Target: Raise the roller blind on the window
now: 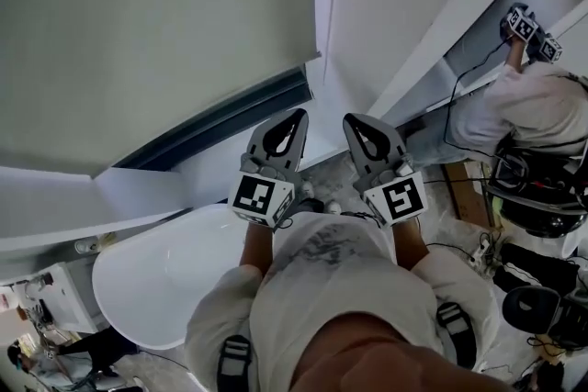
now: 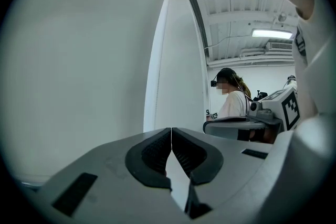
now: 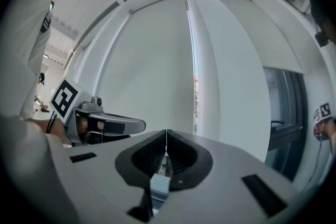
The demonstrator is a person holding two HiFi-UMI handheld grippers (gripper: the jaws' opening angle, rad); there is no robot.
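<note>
Level before lowered roller blind [image 1: 138, 32], left gripper [image 1: 298, 114] and right gripper [image 1: 350, 118] side by side, jaws pressed together.

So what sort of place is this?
Probably a staged bathroom corner in a recording workspace: a white bathtub sits below a window with its roller blind down, and another person nearby holds similar grippers.
</note>
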